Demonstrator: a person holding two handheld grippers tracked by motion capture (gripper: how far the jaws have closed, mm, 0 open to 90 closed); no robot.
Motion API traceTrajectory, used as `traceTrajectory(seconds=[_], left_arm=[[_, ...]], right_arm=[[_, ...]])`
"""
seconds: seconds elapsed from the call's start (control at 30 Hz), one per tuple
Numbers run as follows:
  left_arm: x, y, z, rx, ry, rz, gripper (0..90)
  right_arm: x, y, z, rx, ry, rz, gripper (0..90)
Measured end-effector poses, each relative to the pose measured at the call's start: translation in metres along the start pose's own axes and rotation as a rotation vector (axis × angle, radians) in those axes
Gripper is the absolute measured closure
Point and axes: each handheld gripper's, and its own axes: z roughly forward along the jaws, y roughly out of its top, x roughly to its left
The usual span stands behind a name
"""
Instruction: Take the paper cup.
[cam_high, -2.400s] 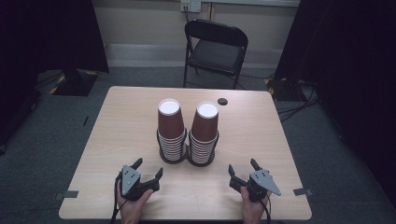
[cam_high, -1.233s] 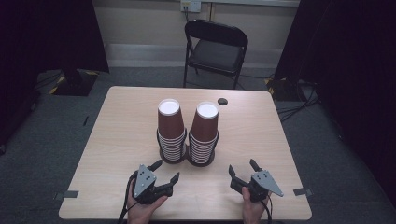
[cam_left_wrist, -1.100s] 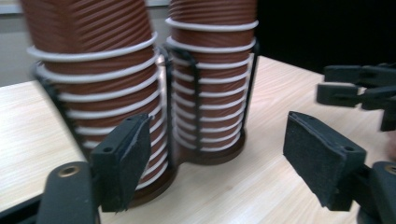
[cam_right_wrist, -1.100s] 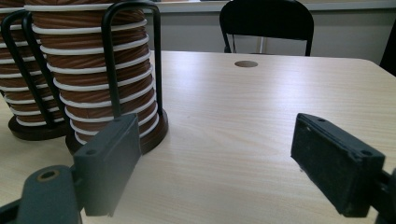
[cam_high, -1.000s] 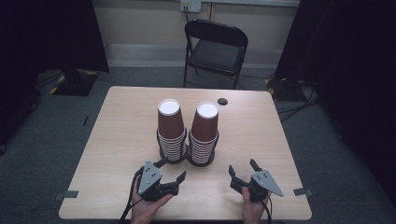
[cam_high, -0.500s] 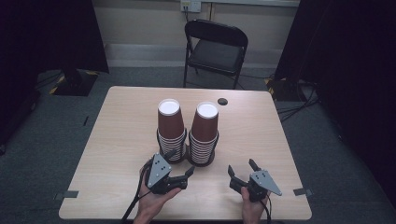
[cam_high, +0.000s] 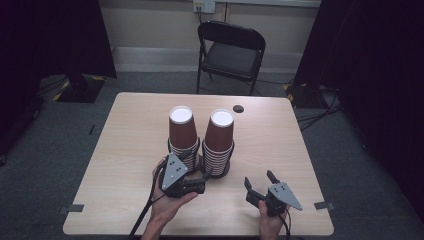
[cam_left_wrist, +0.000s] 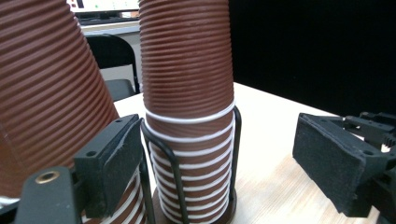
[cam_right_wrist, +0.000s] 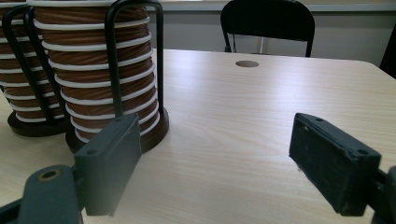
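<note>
Two tall stacks of ribbed brown paper cups stand in black wire holders mid-table, the left stack (cam_high: 181, 131) beside the right stack (cam_high: 219, 136). My left gripper (cam_high: 200, 165) is raised just in front of their bases. Its jaws have just been opening. In the left gripper view the right stack (cam_left_wrist: 187, 93) stands ahead between the spread pads (cam_left_wrist: 116, 163), which do not touch it, and the left stack (cam_left_wrist: 46, 93) is close on the left. My right gripper (cam_high: 258, 178) rests near the front right edge, open with nothing in it (cam_right_wrist: 215, 168).
A light wooden table (cam_high: 125, 150) has a round dark cable hole (cam_high: 238, 108) behind the stacks. A black folding chair (cam_high: 232, 50) stands beyond the far edge. In the right gripper view the wire holder (cam_right_wrist: 135, 56) stands to the left.
My left gripper has moved right and up toward the bases of the cup stacks, and its jaws have spread apart. The right gripper has stayed where it was.
</note>
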Motion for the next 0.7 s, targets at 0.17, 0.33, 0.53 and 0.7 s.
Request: traceTrajectory(seconds=[0.17, 0.33, 0.53, 0.7], left_arm=[[-0.001, 0.005, 0.004, 0.0, 0.005, 0.022, 15.6], [0.0, 0.013, 0.007, -0.013, 0.006, 0.013, 15.8], [0.001, 0.025, 0.014, -0.04, 0.021, 0.033, 17.7], [0.004, 0.029, 0.018, -0.038, 0.031, 0.034, 17.7]], right_arm=[[0.0, 0.0, 0.0, -0.004, 0.0, 0.002, 16.0], [-0.001, 0.0, -0.001, -0.012, 0.005, 0.004, 16.0], [0.0, 0.0, -0.001, -0.006, 0.005, 0.003, 16.0], [-0.001, 0.0, -0.001, -0.01, 0.007, 0.003, 16.0]])
